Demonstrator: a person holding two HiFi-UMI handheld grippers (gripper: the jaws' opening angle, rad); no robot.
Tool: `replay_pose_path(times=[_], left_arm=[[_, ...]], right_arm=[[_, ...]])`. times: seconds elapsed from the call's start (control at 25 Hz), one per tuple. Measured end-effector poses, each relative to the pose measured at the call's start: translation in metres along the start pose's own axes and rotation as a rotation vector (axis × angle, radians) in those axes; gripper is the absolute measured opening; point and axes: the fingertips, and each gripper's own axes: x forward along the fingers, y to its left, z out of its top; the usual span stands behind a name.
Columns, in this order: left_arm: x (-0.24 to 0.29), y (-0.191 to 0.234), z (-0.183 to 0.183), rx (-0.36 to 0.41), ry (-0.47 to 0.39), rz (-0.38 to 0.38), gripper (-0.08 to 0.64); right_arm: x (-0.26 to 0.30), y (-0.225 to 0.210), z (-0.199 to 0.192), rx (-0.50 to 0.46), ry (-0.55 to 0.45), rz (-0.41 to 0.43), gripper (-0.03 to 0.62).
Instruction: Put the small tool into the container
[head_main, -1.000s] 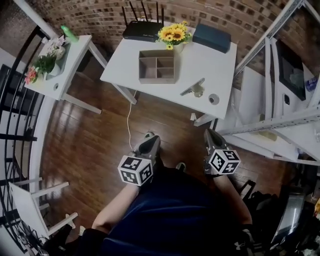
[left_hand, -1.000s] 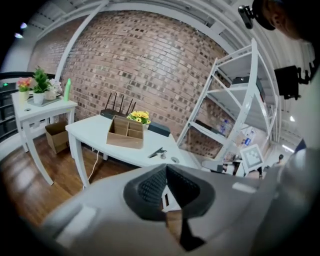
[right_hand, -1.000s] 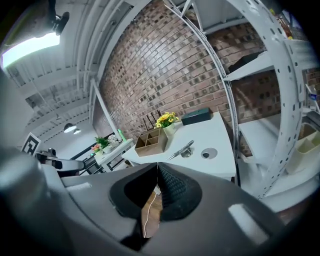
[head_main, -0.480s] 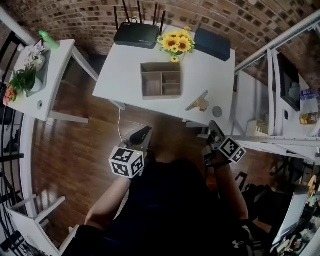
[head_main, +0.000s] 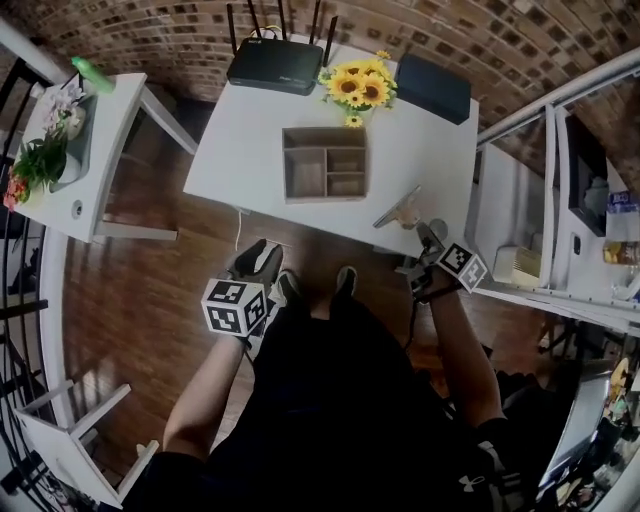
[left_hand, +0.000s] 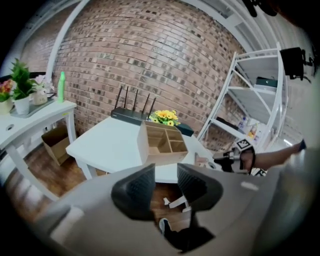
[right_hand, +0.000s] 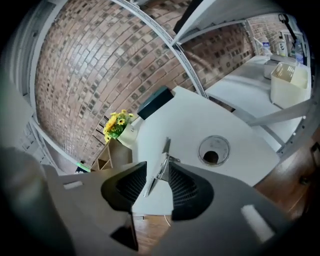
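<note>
**Right gripper view: small tool (right_hand: 161, 169), untaken**

We list one thin metal tool, lying on the white table (head_main: 250, 150) near its front right edge. It is beside a round hole (right_hand: 213, 150) and well apart from the container (head_main: 324, 162).

- **Right gripper (right_hand: 156, 186):** jaws just opening, now spread; the tool lines up between them, unpinched.
- **Left gripper (left_hand: 165, 187):** jaws likewise just opening, nothing between.

We judge the tool light, stiff and slippery, best pinched across its thicker middle.

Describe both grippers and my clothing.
The left gripper and right gripper: grey bodies, dark ribbed pads, each bearing a white cube with black square markers. Jaws have just been opening: left pair empty, small tool between the right pair. Dark clothing.
</note>
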Motion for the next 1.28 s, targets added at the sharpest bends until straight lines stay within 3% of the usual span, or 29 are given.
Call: replay_pose_path(times=[0.12, 0.56, 0.64, 0.72, 0.92, 1.04, 1.28], left_arm=[[-0.002, -0.007, 0.008, -0.023, -0.022, 0.032, 0.137], [0.001, -0.031, 0.007, -0.081, -0.057, 0.068, 0.114], [0.000, -0.031, 0.006, -0.086, -0.058, 0.069, 0.114], [-0.001, -0.029, 0.005, -0.096, -0.061, 0.071, 0.112], [-0.002, -0.024, 0.001, -0.122, -0.067, 0.069, 0.092], [-0.004, -0.022, 0.000, -0.133, -0.073, 0.066, 0.083], [-0.003, -0.016, 0.001, -0.146, -0.083, 0.063, 0.071]], right_arm=[[0.015, -0.008, -0.005, 0.072, 0.046, -0.014, 0.147], [0.055, -0.010, -0.005, 0.010, 0.150, 0.048, 0.147], [0.059, -0.009, -0.006, -0.010, 0.166, 0.037, 0.133], [0.060, -0.009, -0.008, -0.028, 0.188, 0.027, 0.078], [0.058, 0.002, -0.004, -0.060, 0.206, 0.054, 0.053], [0.056, 0.019, 0.004, -0.127, 0.204, 0.103, 0.020], [0.047, 0.055, 0.023, -0.381, 0.213, 0.148, 0.014]])
